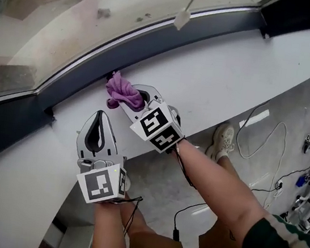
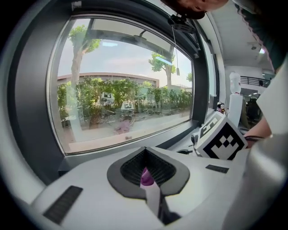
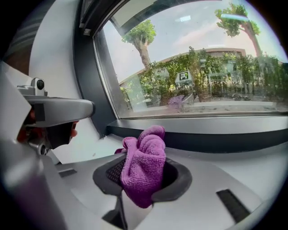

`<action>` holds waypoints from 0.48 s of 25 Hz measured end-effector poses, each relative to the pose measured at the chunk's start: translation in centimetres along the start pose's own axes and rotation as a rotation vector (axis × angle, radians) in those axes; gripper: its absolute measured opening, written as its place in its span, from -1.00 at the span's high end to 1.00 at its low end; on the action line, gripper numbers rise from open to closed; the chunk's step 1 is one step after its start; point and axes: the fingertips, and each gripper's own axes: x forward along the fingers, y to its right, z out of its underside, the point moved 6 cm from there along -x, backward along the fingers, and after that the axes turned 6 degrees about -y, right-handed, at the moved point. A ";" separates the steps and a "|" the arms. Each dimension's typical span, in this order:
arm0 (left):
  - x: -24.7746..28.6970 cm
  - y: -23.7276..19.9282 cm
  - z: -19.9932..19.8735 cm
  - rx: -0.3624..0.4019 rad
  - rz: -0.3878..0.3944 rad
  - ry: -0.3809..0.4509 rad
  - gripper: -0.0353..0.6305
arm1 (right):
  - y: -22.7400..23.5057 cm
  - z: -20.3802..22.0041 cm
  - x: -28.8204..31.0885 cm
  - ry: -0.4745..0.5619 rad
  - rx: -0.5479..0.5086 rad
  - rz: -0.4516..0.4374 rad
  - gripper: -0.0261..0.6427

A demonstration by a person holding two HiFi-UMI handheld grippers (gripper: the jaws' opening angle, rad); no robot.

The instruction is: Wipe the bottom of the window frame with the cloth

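Observation:
A crumpled purple cloth [image 1: 121, 90] [image 3: 144, 168] is pinched in my right gripper [image 1: 124, 101] [image 3: 140, 192], which is shut on it. The cloth touches the white sill [image 1: 223, 84] right against the dark grey bottom of the window frame [image 1: 172, 43] [image 3: 216, 137] [image 2: 180, 134]. My left gripper [image 1: 102, 114] [image 2: 148, 173] lies on the sill just left of and nearer than the right one, with its jaws together. In the left gripper view a small purple speck shows between them; I cannot tell what it is.
A blind-cord pull [image 1: 182, 19] hangs in front of the glass. A dark bracket [image 1: 269, 33] sits on the frame at the right. Below the sill are the person's shoe [image 1: 222, 138] and cables [image 1: 267, 142] on the floor. The right gripper's marker cube [image 2: 222, 141] is close by.

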 end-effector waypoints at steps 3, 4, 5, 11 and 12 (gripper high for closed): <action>1.3 1.6 -0.4 0.012 0.020 -0.006 0.87 | 1.9 0.6 -1.0 -0.002 0.007 0.024 0.54; 1.7 2.1 -0.5 0.013 0.023 -0.008 0.87 | 2.4 0.8 -1.4 -0.002 0.010 0.029 0.54; 2.0 2.5 -0.6 0.015 0.027 -0.009 0.87 | 2.9 1.0 -1.8 -0.002 0.013 0.034 0.54; 3.7 5.5 -1.8 0.022 0.068 -0.014 0.87 | 5.8 1.8 -4.3 0.014 0.043 0.053 0.54; 4.0 5.9 -2.1 0.017 0.078 -0.012 0.87 | 6.4 1.8 -4.6 0.019 0.048 0.059 0.54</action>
